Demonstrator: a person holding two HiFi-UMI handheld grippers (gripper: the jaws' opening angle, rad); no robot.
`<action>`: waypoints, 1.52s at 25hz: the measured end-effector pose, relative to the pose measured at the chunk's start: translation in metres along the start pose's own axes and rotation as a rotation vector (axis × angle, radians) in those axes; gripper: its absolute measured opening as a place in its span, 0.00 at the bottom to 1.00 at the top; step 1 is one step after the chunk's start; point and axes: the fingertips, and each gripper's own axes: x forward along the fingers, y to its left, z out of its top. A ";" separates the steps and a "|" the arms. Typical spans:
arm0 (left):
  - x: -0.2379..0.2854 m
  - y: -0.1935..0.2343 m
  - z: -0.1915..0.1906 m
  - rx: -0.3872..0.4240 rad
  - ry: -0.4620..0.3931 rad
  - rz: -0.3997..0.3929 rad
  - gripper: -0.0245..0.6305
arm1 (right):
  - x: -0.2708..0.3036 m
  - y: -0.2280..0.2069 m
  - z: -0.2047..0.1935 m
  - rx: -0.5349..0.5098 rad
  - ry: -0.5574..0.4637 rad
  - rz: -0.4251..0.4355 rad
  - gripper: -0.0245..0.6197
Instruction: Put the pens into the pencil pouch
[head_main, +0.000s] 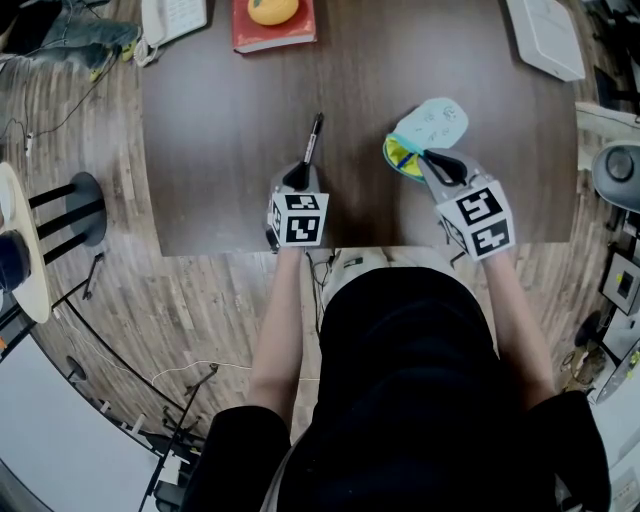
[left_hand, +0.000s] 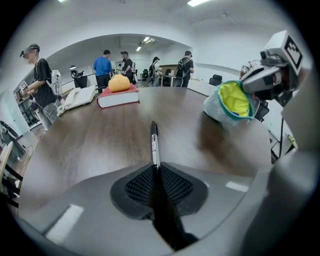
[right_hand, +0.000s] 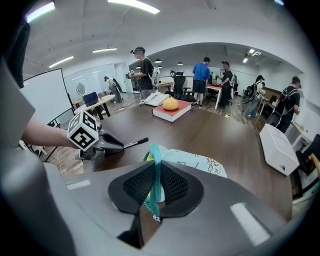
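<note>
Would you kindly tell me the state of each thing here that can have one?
Left gripper: shut on the pen.
Right gripper: shut on the pouch rim.
Pen: outside the pouch, held by one end.
Pouch: unzipped, mouth open.
Book: closed, lying flat.

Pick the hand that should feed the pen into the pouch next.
Left. The left gripper already has its fingers shut on the pen, and the open yellow mouth of the pouch faces it. The right gripper is busy pinching the pouch's zipper rim.
</note>
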 end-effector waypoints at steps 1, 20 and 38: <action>0.000 0.000 0.001 -0.001 0.000 0.000 0.10 | 0.000 0.000 0.000 0.000 -0.001 0.000 0.10; -0.016 -0.016 0.008 0.042 -0.006 -0.045 0.09 | -0.001 0.001 -0.001 0.018 -0.025 -0.014 0.10; -0.074 -0.059 0.031 0.079 -0.110 -0.134 0.09 | 0.006 0.005 0.001 0.026 -0.042 -0.024 0.10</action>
